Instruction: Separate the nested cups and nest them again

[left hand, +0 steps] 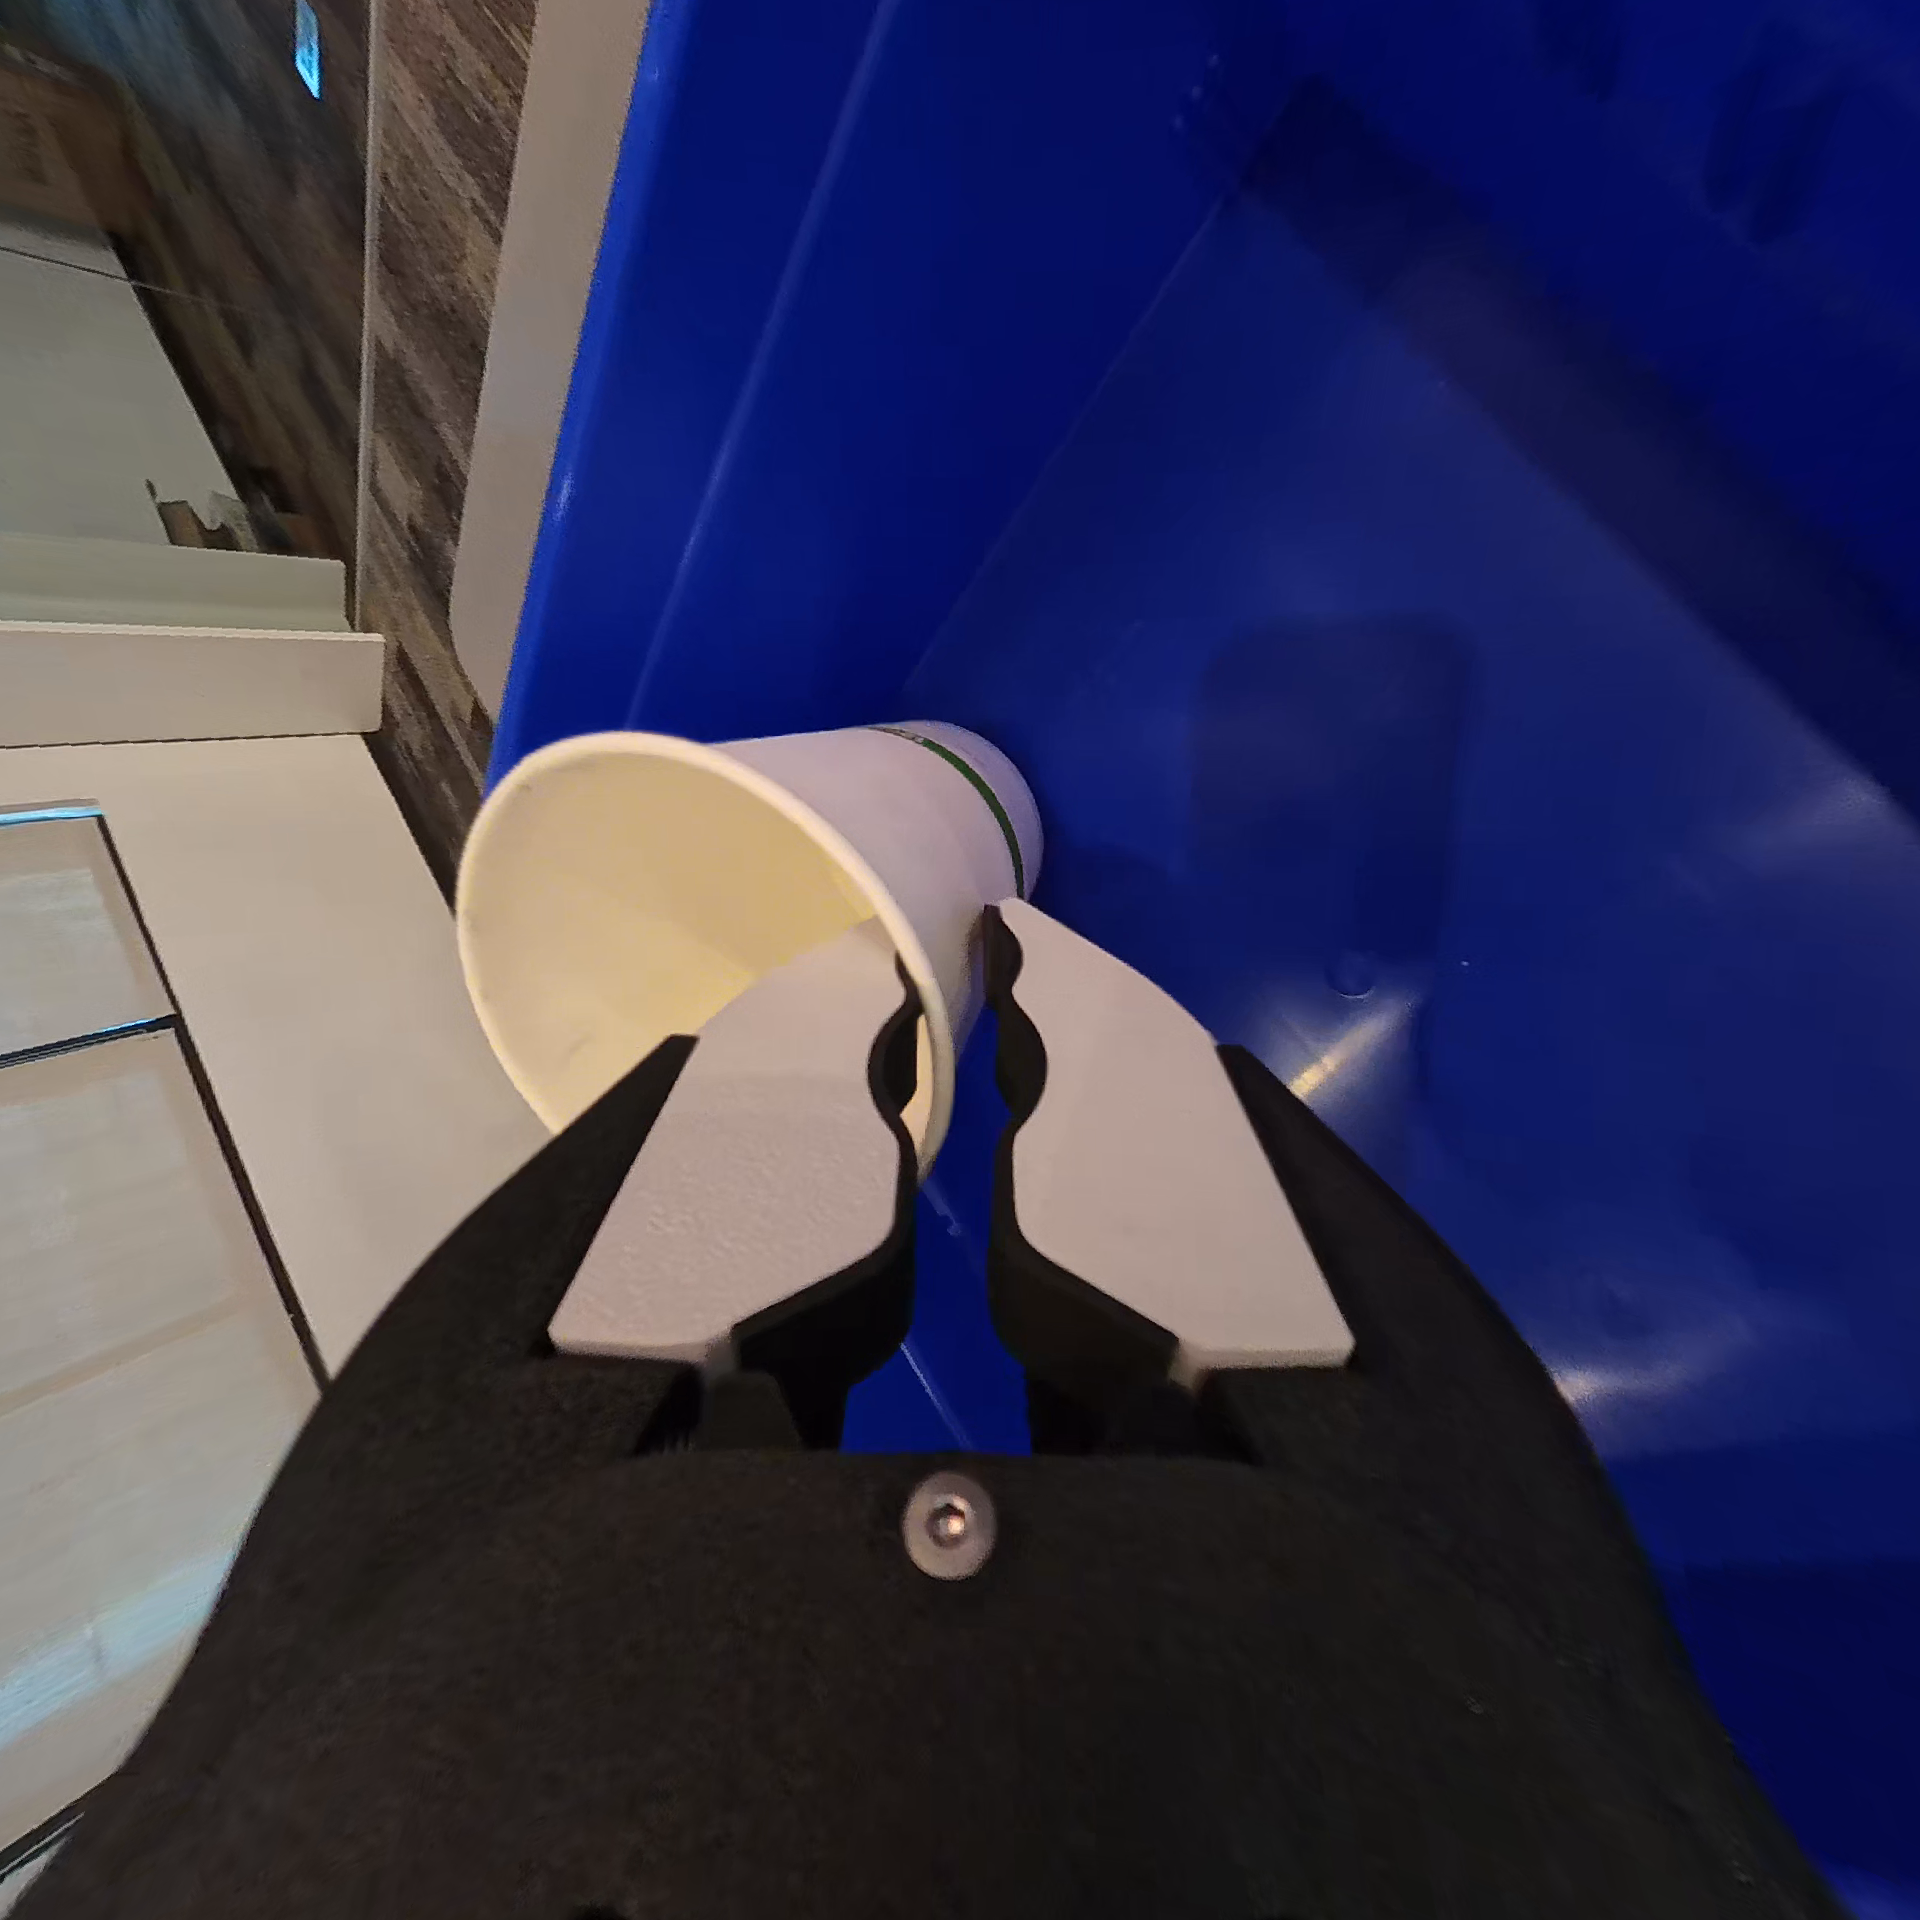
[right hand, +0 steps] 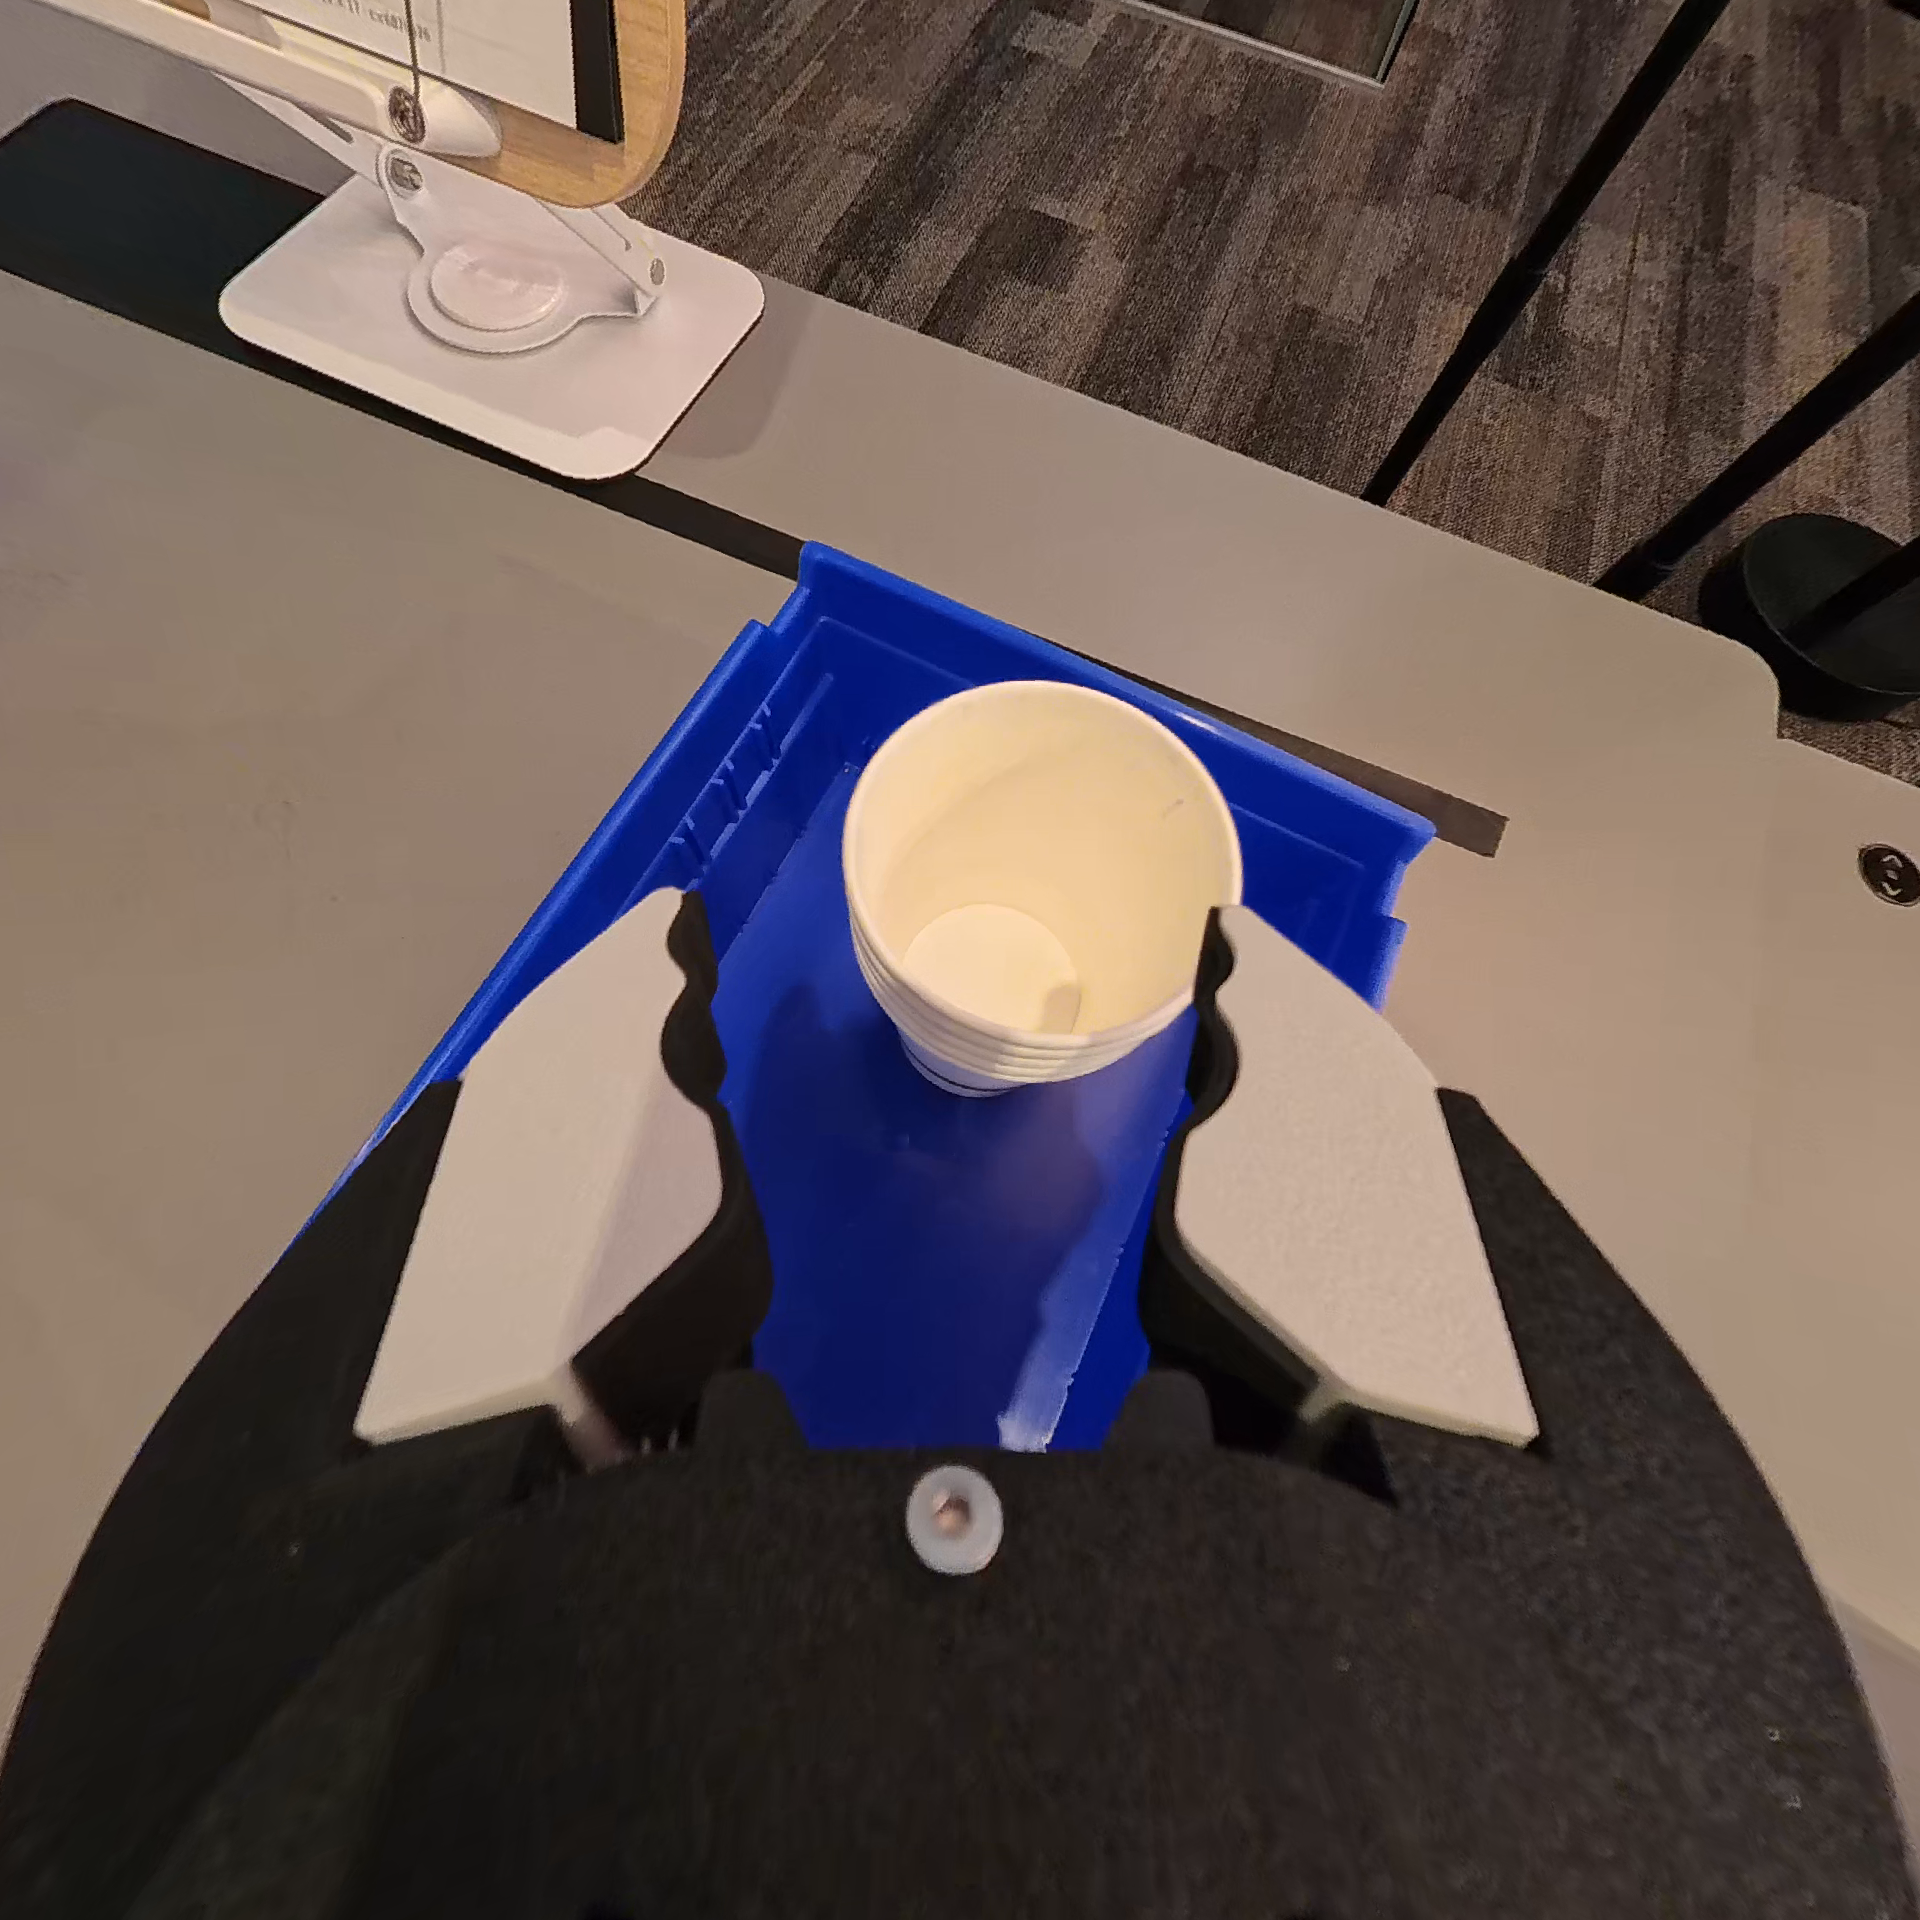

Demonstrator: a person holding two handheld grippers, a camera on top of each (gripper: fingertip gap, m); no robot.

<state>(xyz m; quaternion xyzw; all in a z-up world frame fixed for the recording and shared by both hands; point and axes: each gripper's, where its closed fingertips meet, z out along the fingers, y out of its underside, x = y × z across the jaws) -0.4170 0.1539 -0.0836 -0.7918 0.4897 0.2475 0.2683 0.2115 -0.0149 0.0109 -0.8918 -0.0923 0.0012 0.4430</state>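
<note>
Blue bin [right hand: 914, 1226] holds nested cup stack [right hand: 1039, 894], upright. Right gripper [right hand: 951, 945] above bin, spread wide. Left gripper [left hand: 951, 940] pinches single cup [left hand: 727, 883] wall, over bin.

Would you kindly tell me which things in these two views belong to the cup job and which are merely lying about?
Part of the job:
- single paper cup, its wall pinched by the left gripper
- stack of nested paper cups, in the blue bin
- right gripper, open above the stack

Lying about:
- white monitor stand
- grey table
- black round base on the floor
</note>
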